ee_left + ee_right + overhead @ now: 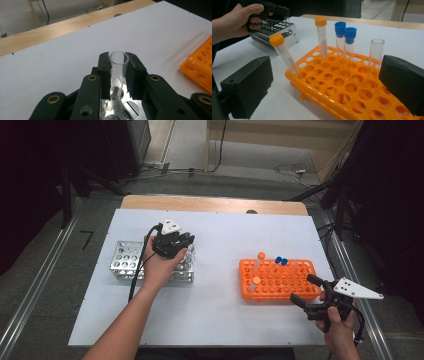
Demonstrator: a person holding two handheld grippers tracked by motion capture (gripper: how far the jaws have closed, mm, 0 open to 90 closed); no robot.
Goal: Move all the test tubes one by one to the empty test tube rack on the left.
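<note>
Holding a clear open-topped tube (118, 72) in my left claw (119, 65), jaws clamped on both sides of it just below the rim. Its lower end sits at a hole of the metal rack (125, 261); can't tell from the left gripper view whether it has bottomed out or is only partway in.

To do this step right: keep the tube vertical, stay on the hole's axis, lower straight, and release only once it rests on the rack. No side load, since glass-like walls and a light rack could tip or bind.

Right claw (324, 87) is spread wide and empty, hovering at the near edge of the orange rack (352, 92). That rack carries two orange-capped tubes (321, 37), one of them leaning, two blue-capped tubes (344, 42) and one uncapped clear tube (375, 56). Likely next pick is that uncapped one; go in square, grip below the rim.

Surface: white tabletop (220, 245), matte, with a wooden strip along the far edge. Racks well apart. Room: grey floor, cables trailing behind, dark gear either side.
</note>
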